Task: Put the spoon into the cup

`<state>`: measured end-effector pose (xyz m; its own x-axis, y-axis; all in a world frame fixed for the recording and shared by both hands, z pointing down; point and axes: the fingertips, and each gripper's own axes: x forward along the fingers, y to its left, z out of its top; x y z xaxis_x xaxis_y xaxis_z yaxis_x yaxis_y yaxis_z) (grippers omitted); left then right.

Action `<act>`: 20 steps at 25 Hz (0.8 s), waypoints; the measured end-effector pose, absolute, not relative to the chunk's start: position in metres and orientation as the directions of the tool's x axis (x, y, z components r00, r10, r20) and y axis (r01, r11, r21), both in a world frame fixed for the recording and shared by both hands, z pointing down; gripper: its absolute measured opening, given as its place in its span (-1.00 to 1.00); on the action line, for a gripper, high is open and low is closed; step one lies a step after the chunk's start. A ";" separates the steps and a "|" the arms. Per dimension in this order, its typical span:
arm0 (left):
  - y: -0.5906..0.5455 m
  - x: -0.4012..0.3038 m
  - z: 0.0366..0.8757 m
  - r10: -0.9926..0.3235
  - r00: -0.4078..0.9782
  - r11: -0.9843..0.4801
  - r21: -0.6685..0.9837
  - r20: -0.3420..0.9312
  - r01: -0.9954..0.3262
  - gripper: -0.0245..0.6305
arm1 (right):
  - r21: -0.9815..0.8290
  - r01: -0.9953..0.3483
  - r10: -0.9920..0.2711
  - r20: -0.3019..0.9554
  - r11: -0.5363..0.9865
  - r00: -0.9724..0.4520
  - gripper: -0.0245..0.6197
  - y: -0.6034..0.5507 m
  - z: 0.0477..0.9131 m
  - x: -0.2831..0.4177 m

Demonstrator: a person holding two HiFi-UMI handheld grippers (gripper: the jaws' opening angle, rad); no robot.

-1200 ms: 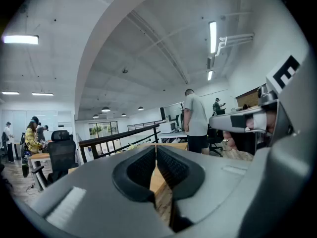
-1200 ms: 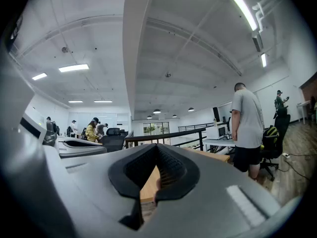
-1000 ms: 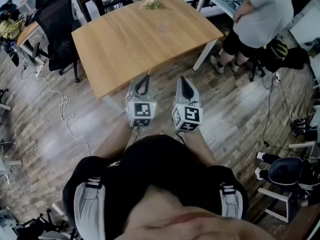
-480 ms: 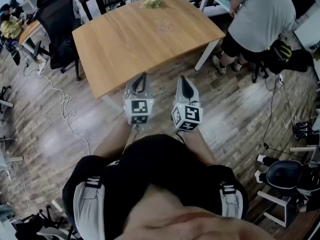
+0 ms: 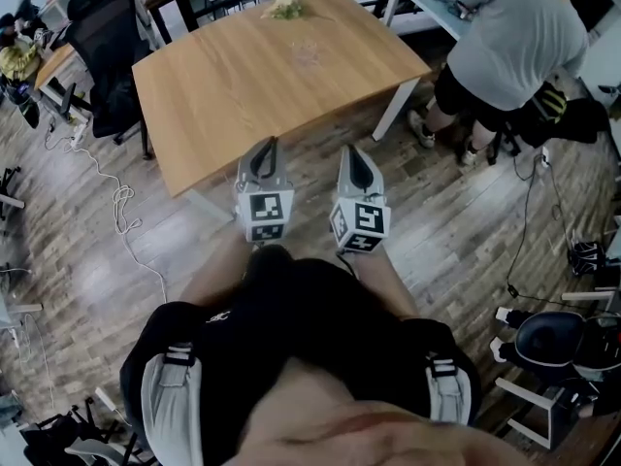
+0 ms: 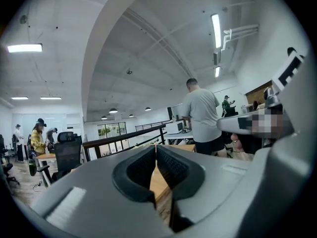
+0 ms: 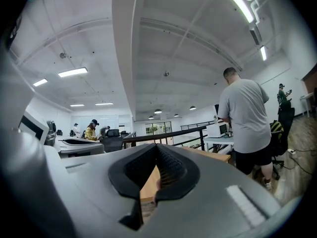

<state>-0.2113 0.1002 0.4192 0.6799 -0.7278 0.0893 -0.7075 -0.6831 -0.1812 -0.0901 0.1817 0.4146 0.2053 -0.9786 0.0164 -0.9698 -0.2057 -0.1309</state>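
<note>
Over the floor (image 5: 446,212) before the desk (image 5: 223,95), the left hand-held gripper (image 5: 265,149) and right hand-held gripper (image 5: 353,155) hang clenched, empty — spoon and cup too small to tell among clutter (image 5: 287,8) at its far end.

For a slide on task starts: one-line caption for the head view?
Left tool and right tool held side by side, both shut and empty, short of a wooden table.
</note>
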 end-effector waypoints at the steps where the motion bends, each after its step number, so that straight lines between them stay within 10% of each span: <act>1: 0.102 -0.206 0.420 -0.725 0.683 -0.686 -0.184 0.089 -0.704 -0.86 | -0.131 -0.970 -0.978 0.019 -0.207 0.206 -0.92 0.182 0.416 -0.086; 20: 0.047 -0.118 0.434 -0.685 0.723 -0.725 -0.176 0.092 -0.665 -0.86 | -0.143 -0.960 -0.971 0.022 -0.239 0.238 -0.92 0.130 0.431 -0.004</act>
<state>-0.1182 0.0473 0.4341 0.7226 -0.6851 0.0916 -0.6654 -0.7254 -0.1762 -0.0039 0.1304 0.4314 0.2385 -0.9709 0.0216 -0.9604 -0.2391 -0.1430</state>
